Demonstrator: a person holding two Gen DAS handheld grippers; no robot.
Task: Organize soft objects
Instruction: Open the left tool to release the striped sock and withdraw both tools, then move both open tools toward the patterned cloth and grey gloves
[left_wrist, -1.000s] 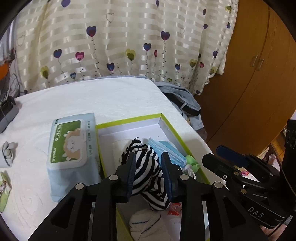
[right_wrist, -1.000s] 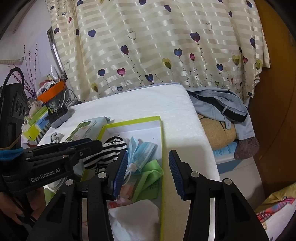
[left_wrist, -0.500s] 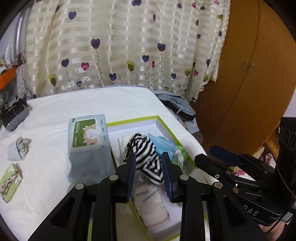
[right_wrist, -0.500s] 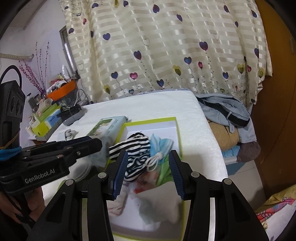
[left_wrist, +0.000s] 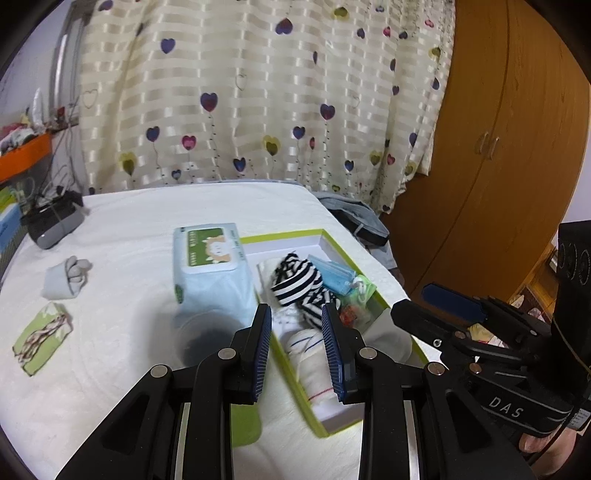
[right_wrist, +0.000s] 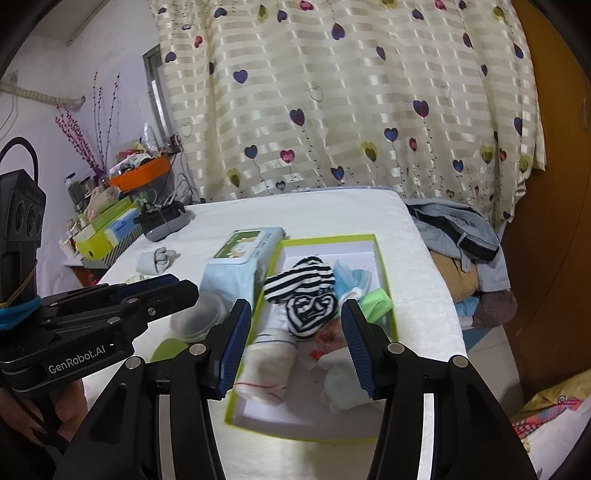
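White bed (left_wrist: 129, 369): striped sock (right_wrist: 303, 291) lies in green-rimmed box (right_wrist: 384, 273), beyond both grippers; left gripper (left_wrist: 297, 354) parted, empty; right gripper (right_wrist: 295, 347) opening, empty.

Striped black-and-white sock (right_wrist: 301, 291) lies bunched atop other soft items in green-rimmed box (right_wrist: 384, 266)

soft indoor light, fisheye-warped dark corners

Left wrist view: looks forward and downward over the left gripper (left_wrist: 297, 347), from the near edge of the table (left_wrist: 122, 369), toward the curtain (left_wrist: 258, 92). Right wrist view: same heading, set further right, above the green-rimmed box (right_wrist: 384, 266). Both share box, wipes pack (left_wrist: 210, 258), curtain; each catches the other gripper at its edge.
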